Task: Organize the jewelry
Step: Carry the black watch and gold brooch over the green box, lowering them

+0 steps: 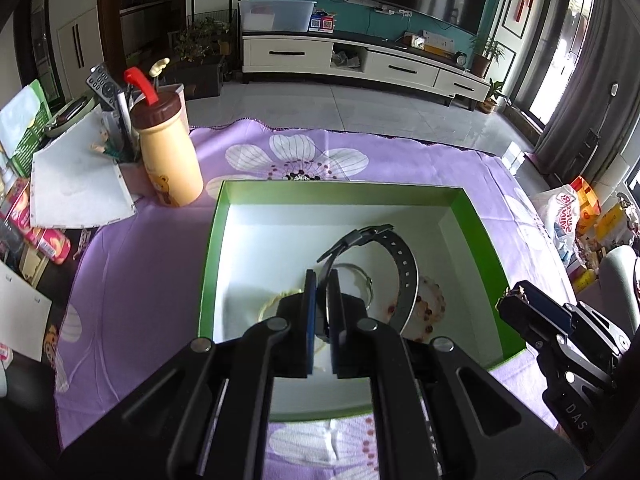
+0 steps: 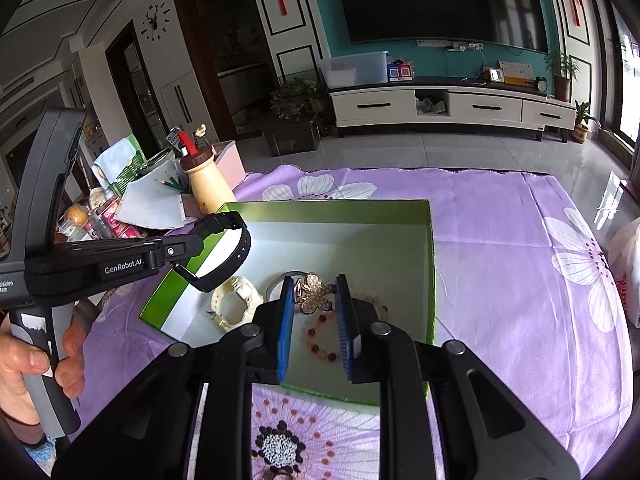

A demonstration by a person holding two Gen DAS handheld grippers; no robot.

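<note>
A green-walled box (image 1: 476,216) with a white interior is placed on a purple floral tablecloth (image 1: 140,272). The left gripper (image 1: 322,280) is positioned above the box, and its jaws are closed narrowly on the strap of a black watch (image 1: 400,256); the watch is held off the box floor, with the buckle end curving up and away from the fingertips. In the right wrist view the same black watch (image 2: 236,248) is seen hanging at the tip of the left gripper (image 2: 200,240), over the left wall of the box (image 2: 431,264). The right gripper (image 2: 316,300) is held over the near part of the box with its jaws set at a moderate width, and a gold flower-shaped hair clip (image 2: 314,294) is located between the blue pads (image 2: 285,328); whether the pads are touching the clip cannot be told. On the box floor a beaded bracelet (image 2: 320,340) is seen beneath the right gripper, a cream-coloured watch (image 2: 236,300) lies to the left of it, and a silver ring-shaped bangle (image 2: 276,282) is partly hidden behind the left pad. A beige bottle with a brown cap (image 1: 168,152) stands on the table beyond the box's far left corner, beside a cluttered pen holder (image 1: 120,128).
</note>
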